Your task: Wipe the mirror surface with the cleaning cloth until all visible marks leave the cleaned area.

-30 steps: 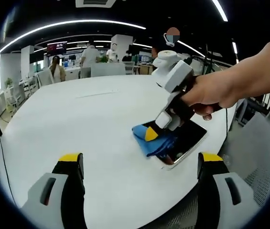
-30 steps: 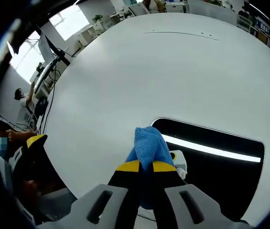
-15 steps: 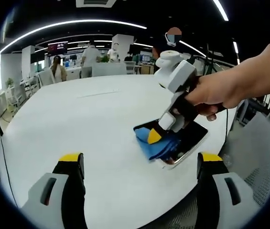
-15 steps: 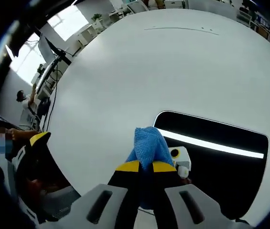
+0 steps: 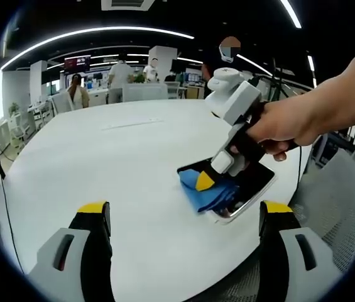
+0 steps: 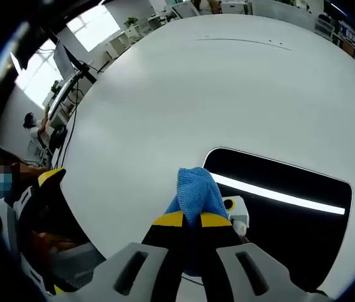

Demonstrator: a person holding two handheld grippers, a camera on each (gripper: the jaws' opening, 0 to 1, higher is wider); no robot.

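Observation:
A dark rectangular mirror (image 6: 290, 220) (image 5: 252, 184) with a white rim lies flat near the edge of the round white table (image 6: 183, 94) (image 5: 102, 163). My right gripper (image 6: 191, 219) (image 5: 205, 182) is shut on a blue cleaning cloth (image 6: 196, 192) (image 5: 208, 194), which is pressed onto the mirror's near corner. A ceiling light reflects as a bright strip across the glass. A hand holds this gripper from the right in the left gripper view. My left gripper (image 5: 183, 211) stands open over the table's front, some way short of the mirror, with nothing between its jaws.
A mesh office chair (image 5: 340, 201) stands beside the table at the right. Several people (image 5: 75, 90) and desks are far behind the table. The left gripper (image 6: 45, 189) shows at the left of the right gripper view.
The right gripper and cloth have shifted slightly across the mirror's near corner. The left gripper has stayed put.

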